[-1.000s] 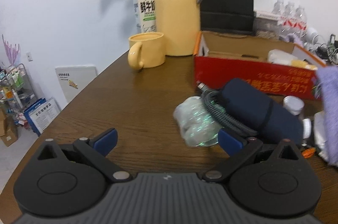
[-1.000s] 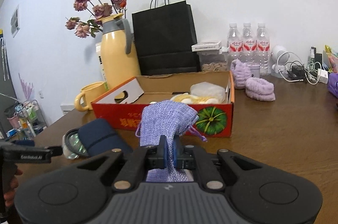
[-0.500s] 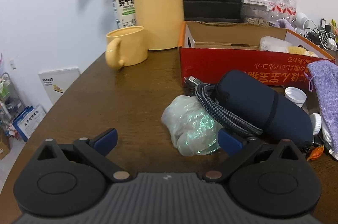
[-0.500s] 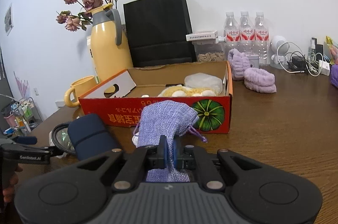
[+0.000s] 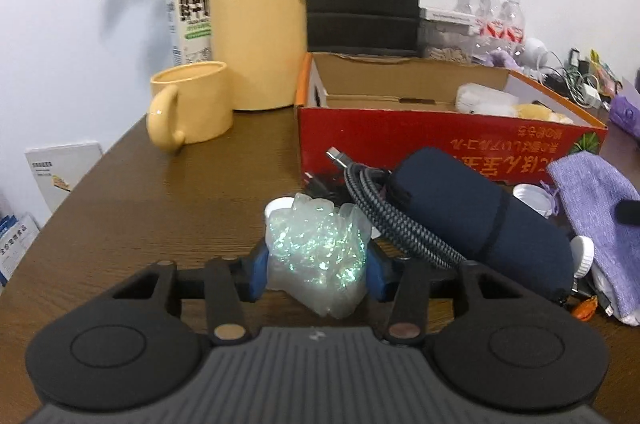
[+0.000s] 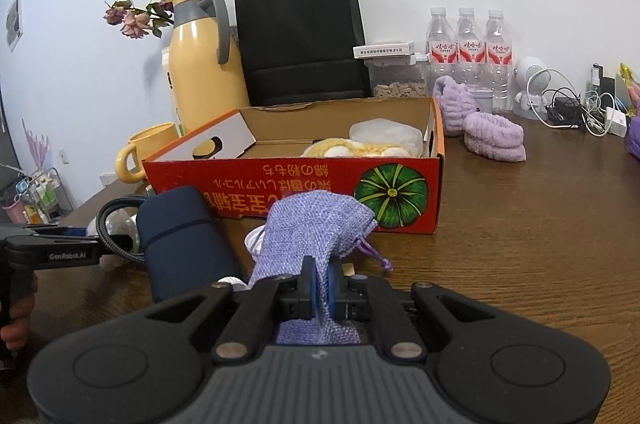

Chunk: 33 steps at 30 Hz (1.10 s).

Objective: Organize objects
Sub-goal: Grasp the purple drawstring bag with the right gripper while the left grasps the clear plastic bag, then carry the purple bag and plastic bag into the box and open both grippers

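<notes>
My left gripper point(image 5: 318, 270) is shut on a crumpled iridescent plastic bag point(image 5: 320, 252) low over the wooden table point(image 5: 160, 208). Right of it lie a braided grey cable point(image 5: 384, 212) and a dark blue pouch point(image 5: 480, 220). My right gripper point(image 6: 320, 288) is shut on a purple woven drawstring pouch point(image 6: 316, 228), in front of the open red cardboard box point(image 6: 296, 180). The purple pouch also shows in the left wrist view point(image 5: 600, 208). The box point(image 5: 440, 132) holds a yellow plush item point(image 6: 356, 149) and a clear bag point(image 6: 384, 134).
A yellow thermos point(image 5: 260, 16), yellow mug point(image 5: 192, 104) and milk carton point(image 5: 190, 16) stand at the back left. A black paper bag point(image 6: 300, 40), water bottles point(image 6: 468, 52), purple bands point(image 6: 492, 136) and tangled chargers point(image 6: 580, 108) line the back. White caps point(image 5: 532, 192) lie by the blue pouch.
My left gripper moved forward and closed its fingers on the iridescent plastic bag; it was open before. My right gripper kept hold of the purple pouch and shifted slightly.
</notes>
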Tool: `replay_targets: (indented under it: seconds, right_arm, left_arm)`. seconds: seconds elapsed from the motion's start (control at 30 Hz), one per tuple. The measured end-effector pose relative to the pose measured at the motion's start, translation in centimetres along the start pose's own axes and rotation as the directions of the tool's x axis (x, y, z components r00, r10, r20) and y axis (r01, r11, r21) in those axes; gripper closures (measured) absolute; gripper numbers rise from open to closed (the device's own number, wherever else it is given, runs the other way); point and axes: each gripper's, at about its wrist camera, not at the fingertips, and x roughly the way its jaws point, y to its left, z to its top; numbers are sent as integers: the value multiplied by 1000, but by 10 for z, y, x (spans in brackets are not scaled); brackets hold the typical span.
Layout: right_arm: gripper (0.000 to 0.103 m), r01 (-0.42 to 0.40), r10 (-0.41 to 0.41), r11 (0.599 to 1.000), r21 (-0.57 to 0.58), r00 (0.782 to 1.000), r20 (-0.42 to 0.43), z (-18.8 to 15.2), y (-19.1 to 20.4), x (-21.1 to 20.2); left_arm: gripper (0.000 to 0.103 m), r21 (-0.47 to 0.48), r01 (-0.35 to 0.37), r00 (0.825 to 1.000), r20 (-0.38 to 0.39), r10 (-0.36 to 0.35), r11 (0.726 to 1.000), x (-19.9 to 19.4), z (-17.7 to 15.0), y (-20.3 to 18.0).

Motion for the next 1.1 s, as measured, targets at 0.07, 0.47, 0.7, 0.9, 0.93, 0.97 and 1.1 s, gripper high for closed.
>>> replay_targets:
  seconds: [0.07,0.47,0.7,0.9,0.93,0.97,1.1]
  right_arm:
    - [98,1,-1,1000,-1,1000,3,0,0,-1]
    - [98,-27,26,1000,0,997,71,2,3,-18]
    - [98,-77,75,997,7,988,138,28,12,-30]
    - [98,-83,83,997,-5,981,174,69,27,-15]
    - [98,-86,85,996,-2,981,177,78,29,-11]
    - [98,-90,87,996,5,980,181,86,30,-5]
    - [98,-87,81,996,24,978,191,117,32,25]
  left_arm:
    - [58,-15,-15,1000,25,15,1000,-6,-2,1]
    - [59,-120,-131,975,161,150,984,-53,-12,3]
    - [58,-87,-81,968,230,99,993,-68,15,-17]
    - [58,-45,-33,957,286,44,998,-54,59,-39]
    - [58,-44,-26,958,285,37,999,-48,67,-43]
    - [58,-45,-19,958,286,31,999,-42,75,-46]
    - [58,-64,-10,954,299,29,998,-17,105,-56]
